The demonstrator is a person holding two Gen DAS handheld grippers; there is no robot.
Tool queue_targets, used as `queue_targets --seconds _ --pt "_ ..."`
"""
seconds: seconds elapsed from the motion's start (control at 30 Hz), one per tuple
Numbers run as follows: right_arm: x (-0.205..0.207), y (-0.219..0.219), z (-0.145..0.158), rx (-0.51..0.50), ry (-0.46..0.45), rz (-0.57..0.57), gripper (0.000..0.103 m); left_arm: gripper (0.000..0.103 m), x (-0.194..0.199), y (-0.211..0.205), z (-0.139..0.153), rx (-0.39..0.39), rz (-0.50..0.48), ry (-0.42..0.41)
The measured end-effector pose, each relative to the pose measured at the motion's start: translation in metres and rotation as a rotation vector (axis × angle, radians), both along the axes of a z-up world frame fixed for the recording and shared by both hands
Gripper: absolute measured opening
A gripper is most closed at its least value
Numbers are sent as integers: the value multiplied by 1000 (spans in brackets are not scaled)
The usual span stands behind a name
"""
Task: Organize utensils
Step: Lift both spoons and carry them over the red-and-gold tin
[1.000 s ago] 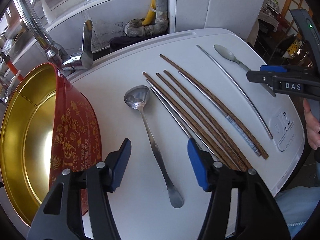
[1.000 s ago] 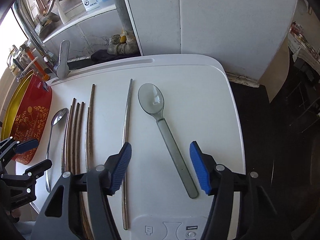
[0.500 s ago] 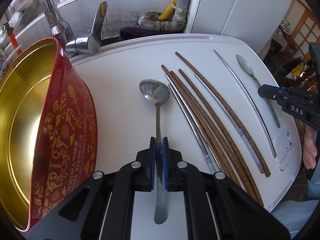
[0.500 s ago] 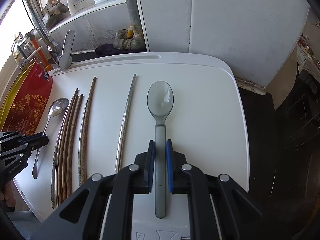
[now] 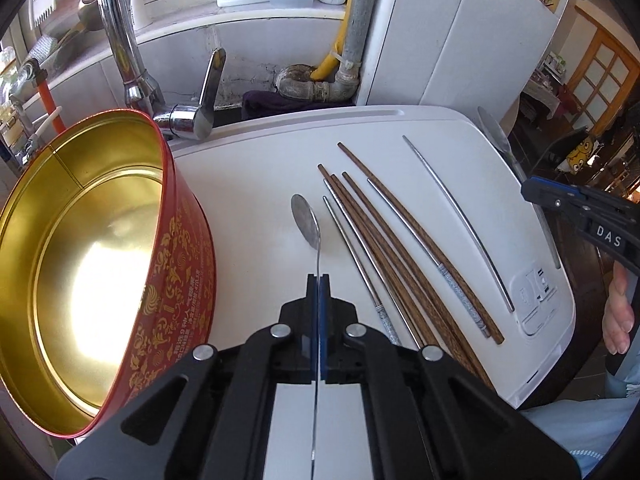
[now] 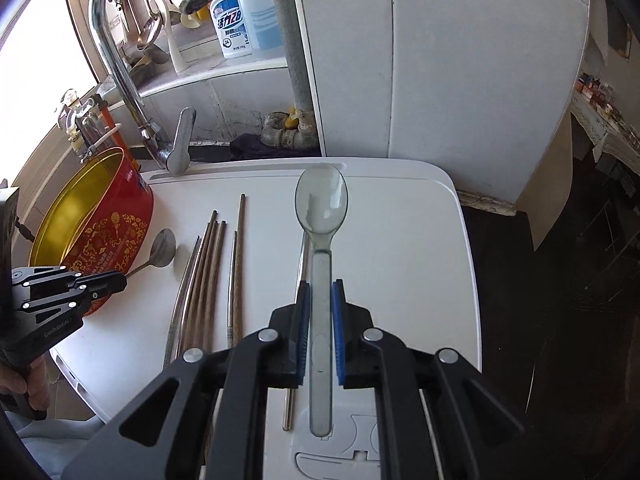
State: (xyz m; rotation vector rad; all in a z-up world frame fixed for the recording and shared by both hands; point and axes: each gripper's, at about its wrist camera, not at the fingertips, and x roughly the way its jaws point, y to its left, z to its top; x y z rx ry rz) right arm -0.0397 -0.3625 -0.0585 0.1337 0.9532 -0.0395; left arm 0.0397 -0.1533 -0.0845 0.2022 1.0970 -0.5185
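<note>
On the white surface (image 5: 248, 184) beside the sink, both tools are closed on spoons. Left tool (image 5: 319, 280): blue pads pressed together on the thin handle of the metal spoon (image 5: 306, 220), which is seen edge-on; the bowl end points away from the camera and the handle runs back between the fingers toward the lens. From the right wrist view, the metal spoon's bowl sits near the red side of the tin and the left tool grips the handle from the lower left. Right tool (image 6: 320, 288): jaws closed on the flat handle of the translucent grey plastic spoon (image 6: 321, 204), pads touching both handle edges; the spoon's bowl faces up and projects forward over the surface, the handle end reaching back past the pads. Whether either spoon is clear of the surface cannot be told for certain from these views. Red tin with gold interior (image 5: 96, 248): round, open-topped, tilted toward the left camera, at the left edge of the surface just beside the chrome faucet (image 5: 120, 40). Chopsticks (image 5: 400, 248): several brown wooden ones and several metal ones lie roughly parallel on the surface between the two spoons, some touching; one lone metal chopstick (image 5: 460, 224) lies apart toward the right edge. A hand (image 5: 618, 312) holds the right tool's grip at the far right of the left wrist view. Detergent bottle (image 6: 231, 26) stands on the ledge behind the faucet.
</note>
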Motion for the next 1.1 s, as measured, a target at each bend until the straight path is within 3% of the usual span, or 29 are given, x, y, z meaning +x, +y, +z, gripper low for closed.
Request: queue_targets --seconds 0.2,0.53,0.8,0.93,1.1 --pt "-11 7 2 7 9 -9 12 1 -5 4 -15 3 8 42" --pt "-35 35 37 38 -72 38 12 1 -34 23 41 -98 18 -68" --pt "-12 124 78 36 -145 284 12 1 -49 120 108 -148 217 -219" --pt "10 166 100 70 -187 385 12 1 -57 179 123 -128 329 -258" --pt "43 218 107 123 -169 477 12 1 -54 229 133 -112 408 -284"
